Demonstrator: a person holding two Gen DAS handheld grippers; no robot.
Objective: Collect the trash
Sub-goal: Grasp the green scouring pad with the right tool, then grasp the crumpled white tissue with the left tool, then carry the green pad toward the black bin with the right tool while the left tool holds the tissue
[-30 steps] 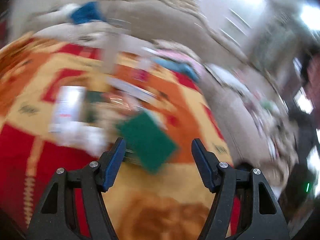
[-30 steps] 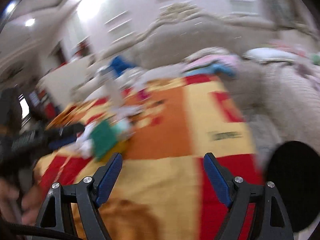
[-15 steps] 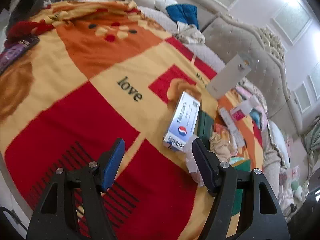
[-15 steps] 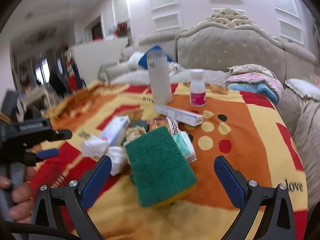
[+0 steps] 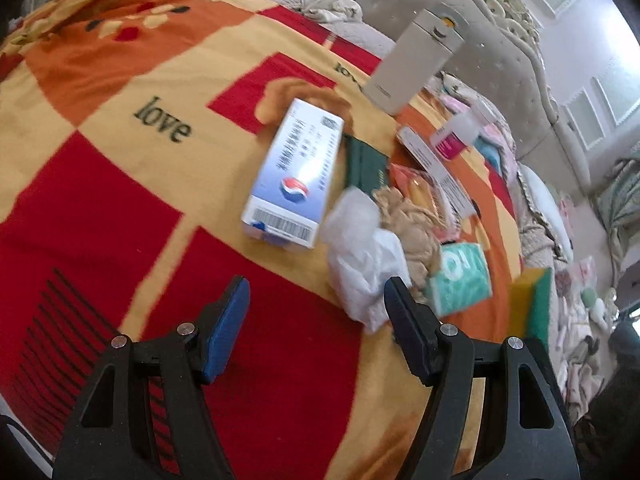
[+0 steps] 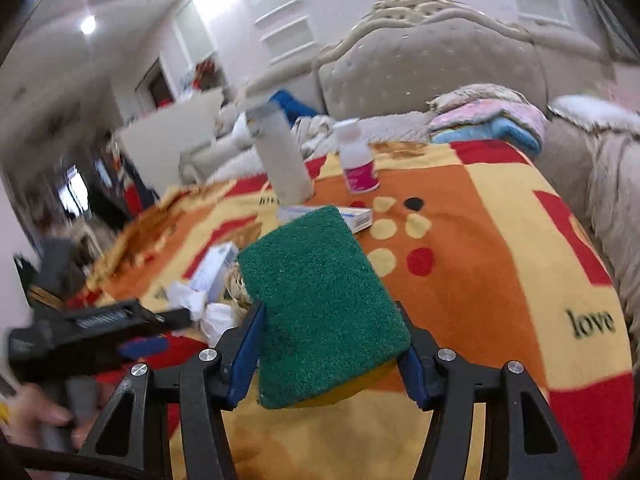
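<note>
A pile of trash lies on a red, orange and yellow blanket (image 5: 120, 184). In the left wrist view I see a white and blue box (image 5: 294, 176), crumpled white tissue (image 5: 360, 256), a beige wad (image 5: 412, 224) and a teal packet (image 5: 460, 276). My left gripper (image 5: 316, 312) is open and empty, with its right finger beside the tissue. In the right wrist view my right gripper (image 6: 332, 340) is shut on a green and yellow sponge (image 6: 320, 300), whose edge also shows in the left wrist view (image 5: 532, 304).
A tall white container (image 6: 282, 156) and a small white bottle with a pink label (image 6: 358, 160) stand behind the pile. A long flat box (image 6: 356, 216) lies near them. A padded headboard (image 6: 432, 68) and folded bedding (image 6: 492, 120) are behind.
My left gripper has moved closer to the pile, toward the tissue. My right gripper has moved onto the sponge and closed on it.
</note>
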